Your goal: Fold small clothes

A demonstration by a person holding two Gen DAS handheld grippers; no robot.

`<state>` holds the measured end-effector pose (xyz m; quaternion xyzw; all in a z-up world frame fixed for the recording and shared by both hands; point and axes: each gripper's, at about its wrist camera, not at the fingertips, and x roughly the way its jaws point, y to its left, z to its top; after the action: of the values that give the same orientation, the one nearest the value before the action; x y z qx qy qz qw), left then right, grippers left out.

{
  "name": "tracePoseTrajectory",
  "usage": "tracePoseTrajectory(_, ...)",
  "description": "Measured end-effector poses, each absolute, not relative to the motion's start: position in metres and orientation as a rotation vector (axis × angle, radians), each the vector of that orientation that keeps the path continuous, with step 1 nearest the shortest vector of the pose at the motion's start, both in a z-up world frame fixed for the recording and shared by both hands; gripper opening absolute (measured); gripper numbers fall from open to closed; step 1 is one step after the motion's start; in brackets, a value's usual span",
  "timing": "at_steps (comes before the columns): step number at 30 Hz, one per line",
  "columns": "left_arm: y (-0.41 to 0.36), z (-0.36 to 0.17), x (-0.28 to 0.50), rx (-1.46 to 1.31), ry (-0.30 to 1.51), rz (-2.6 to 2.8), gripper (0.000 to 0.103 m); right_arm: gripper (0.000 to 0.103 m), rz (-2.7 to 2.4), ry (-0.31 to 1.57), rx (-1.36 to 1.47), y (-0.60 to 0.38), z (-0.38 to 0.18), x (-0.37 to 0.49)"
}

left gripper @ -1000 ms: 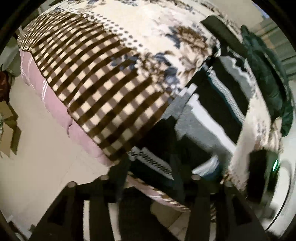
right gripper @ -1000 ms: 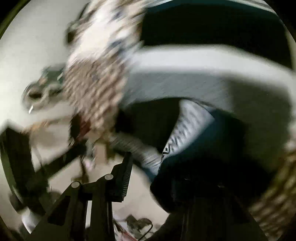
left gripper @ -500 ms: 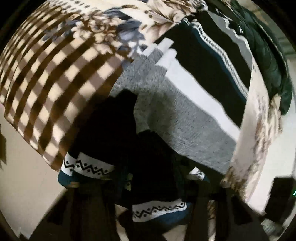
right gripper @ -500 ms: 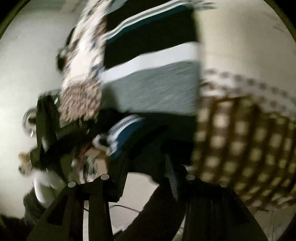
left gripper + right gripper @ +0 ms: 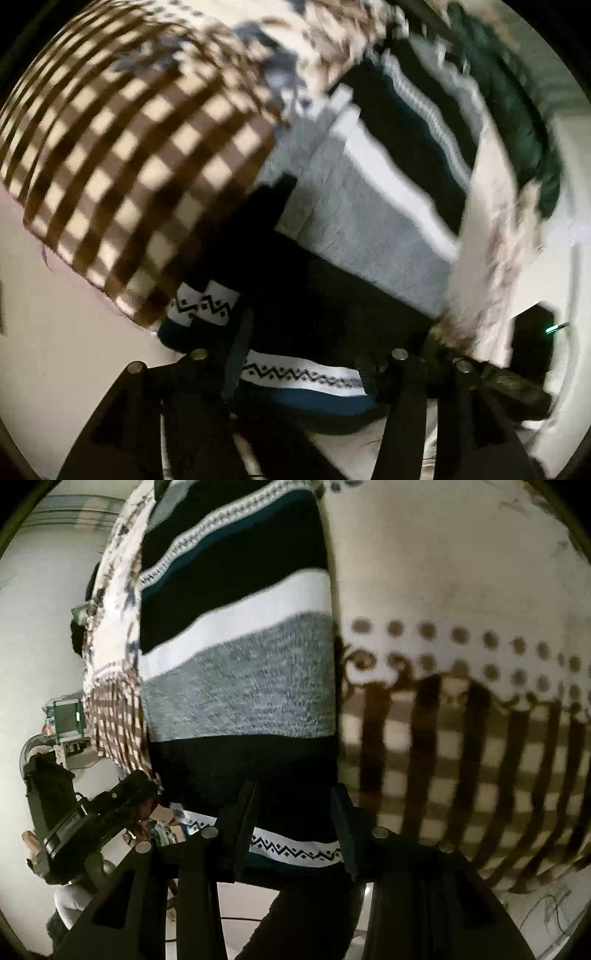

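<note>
- Our right tool stands with its two fingers apart, and the hem of the striped sweater lies between them; the fabric fills the gap, but we cannot tell whether the pads press on it.
- Our left tool also has its fingers spread, with the sweater's dark lower edge and white zigzag band bunched between them; whether it is clamped we cannot tell, as the view is blurred.
- The sweater lies flat on the bed, its hem at the bed's edge nearest us, its black, white and grey stripes running away from the tools.
- Under it is a blanket with brown checks, dots and a floral print.
- In the left view a dark green garment lies beyond the sweater.
- The pale floor shows below the bed's edge.
</note>
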<state>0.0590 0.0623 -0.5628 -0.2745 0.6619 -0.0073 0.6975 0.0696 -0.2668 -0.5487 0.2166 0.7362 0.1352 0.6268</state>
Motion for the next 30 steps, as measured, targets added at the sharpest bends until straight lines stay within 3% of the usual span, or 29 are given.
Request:
tracePoseTrajectory(2,0.051,-0.565,0.059,-0.517,1.461,-0.007,0.000,0.042,0.288,1.704,0.483,-0.256,-0.557,0.067)
tracePoseTrajectory(9,0.082,-0.499,0.035,-0.424,1.278,0.060,0.000,0.042,0.252,1.702,0.434,-0.234,-0.564,0.062)
tracePoseTrajectory(16,0.109,-0.546,0.035,-0.712,1.391,-0.030,0.004,0.042,0.241,1.727,0.429,-0.231,-0.566,0.066)
tracePoseTrajectory(17,0.105,-0.551,0.035,-0.735,1.398,-0.051,0.014,0.042,0.239,1.729,0.418,-0.234,-0.565,0.066)
tracePoseTrajectory(18,0.100,-0.555,0.035,-0.731,1.416,-0.053,0.030,0.042,0.241,1.727,0.410,-0.236,-0.564,0.066)
tracePoseTrajectory(20,0.088,-0.566,0.038,-0.719,1.440,-0.068,0.047,0.042,0.243,1.732,0.405,-0.239,-0.565,0.066)
tracePoseTrajectory(23,0.073,-0.585,0.043,-0.701,1.473,-0.077,0.045,0.042,0.236,1.745,0.401,-0.242,-0.568,0.066)
tracePoseTrajectory(25,0.068,-0.583,0.038,-0.650,1.442,-0.034,0.014,0.042,0.230,1.749,0.396,-0.240,-0.568,0.067)
tracePoseTrajectory(26,0.064,-0.583,0.040,-0.635,1.441,-0.029,0.006,0.042,0.228,1.749,0.393,-0.238,-0.568,0.068)
tracePoseTrajectory(30,0.062,-0.545,0.028,-0.548,1.335,-0.011,0.005,0.042,0.226,1.746,0.385,-0.231,-0.564,0.069)
